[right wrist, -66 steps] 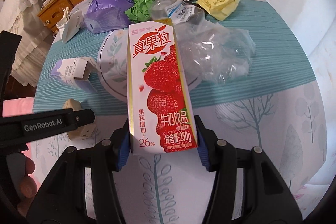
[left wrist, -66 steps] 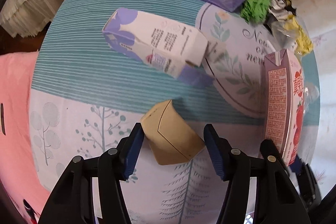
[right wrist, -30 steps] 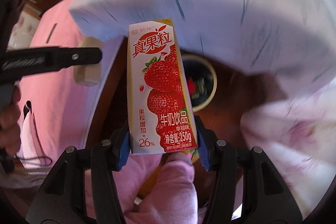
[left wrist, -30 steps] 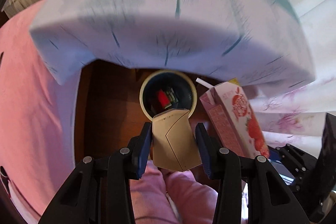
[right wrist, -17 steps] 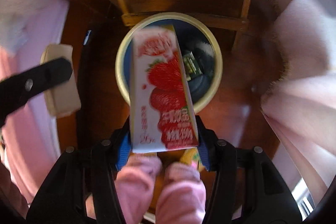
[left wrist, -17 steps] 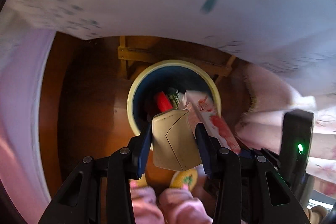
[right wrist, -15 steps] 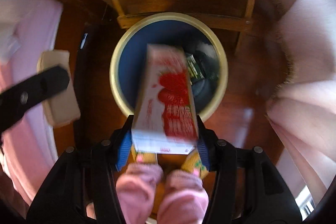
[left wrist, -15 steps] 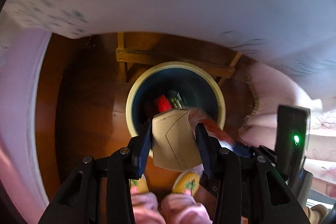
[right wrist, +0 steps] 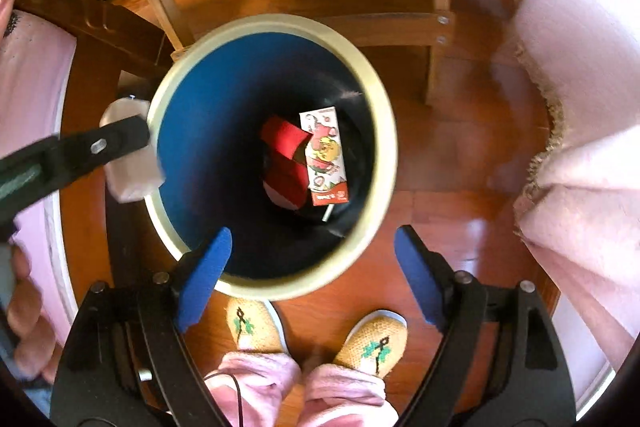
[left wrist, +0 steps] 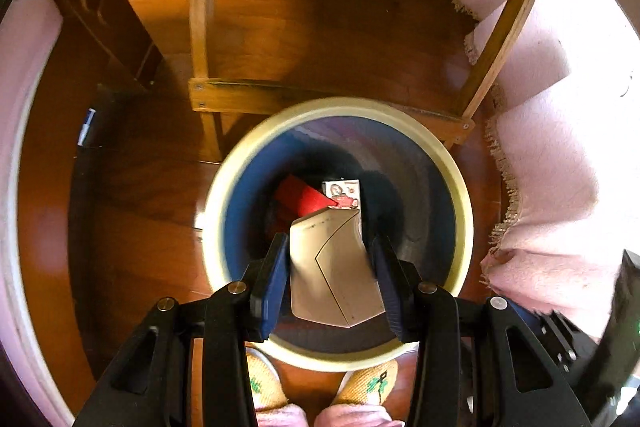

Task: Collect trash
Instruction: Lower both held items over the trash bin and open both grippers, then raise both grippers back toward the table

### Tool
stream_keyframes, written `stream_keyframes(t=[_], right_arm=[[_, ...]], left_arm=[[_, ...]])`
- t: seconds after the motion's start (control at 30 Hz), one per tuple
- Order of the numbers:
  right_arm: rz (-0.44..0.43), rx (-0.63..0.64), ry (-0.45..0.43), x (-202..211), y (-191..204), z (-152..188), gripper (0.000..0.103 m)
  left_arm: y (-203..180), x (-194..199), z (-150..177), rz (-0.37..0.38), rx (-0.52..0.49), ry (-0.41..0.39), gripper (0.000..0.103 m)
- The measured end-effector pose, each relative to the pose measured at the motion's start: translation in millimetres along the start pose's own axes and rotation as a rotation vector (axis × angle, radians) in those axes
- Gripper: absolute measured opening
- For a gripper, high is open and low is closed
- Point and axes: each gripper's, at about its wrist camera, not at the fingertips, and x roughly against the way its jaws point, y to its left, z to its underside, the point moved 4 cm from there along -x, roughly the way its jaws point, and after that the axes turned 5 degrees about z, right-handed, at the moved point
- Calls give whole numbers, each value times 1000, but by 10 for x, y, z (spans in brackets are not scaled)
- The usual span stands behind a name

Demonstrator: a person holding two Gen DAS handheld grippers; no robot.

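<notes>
Bin (right wrist: 372,95) mouth lay wide open below both tools. Strawberry carton (right wrist: 326,157) and red wrapper (right wrist: 285,141) sat deep at bottom, plenty of room above. Wooden chair rails (left wrist: 248,97) crowded far rim. Pink cloth (right wrist: 580,131) hung close at right. Slippers (right wrist: 256,325) stood just beside near rim.

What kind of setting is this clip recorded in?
Most likely a lived-in home room: wooden floor, wooden furniture legs, a round waste bin by a person's house slippers, pink fringed fabric hanging alongside.
</notes>
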Motion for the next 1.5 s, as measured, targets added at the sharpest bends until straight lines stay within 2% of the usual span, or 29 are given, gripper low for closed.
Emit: stream_keyframes(t=[0.07, 0.23, 0.37, 0.47, 0.67, 0.87, 1.0, 1.2, 1.4, 1.5], right_arm=[[4, -4, -4, 44, -67, 82, 82], [-4, -21, -17, 200, -131, 195, 82], [-5, -19, -45, 375, -59, 221, 82], [-15, -23, -61, 529, 5, 199, 82], [-33, -18, -102, 1121, 211, 154, 82], [-53, -13, -159, 2098, 482, 17, 82], [-63, -10, -232, 2848, 679, -168, 82], [-61, -8, -370, 3909, 911, -500, 82], [-24, -19, -477, 4661, 1067, -846, 82], [5, -35, -524, 4939, 1084, -1035, 82]], left_arm=[[-27, -144, -27, 4, -12, 8, 44], [-26, -167, -38, -10, -15, 3, 72], [66, -21, 19, -40, -8, -6, 73], [148, 245, 93, -57, -2, -24, 72], [248, 1119, 195, -72, 1, -64, 73], [81, 2316, 56, -49, 0, -144, 73], [-119, 3144, -217, -15, -31, -226, 73], [-422, 4069, -682, 35, -94, -345, 73], [-663, 4713, -1127, 70, -159, -414, 73], [-833, 4943, -1355, 64, -209, -454, 73]])
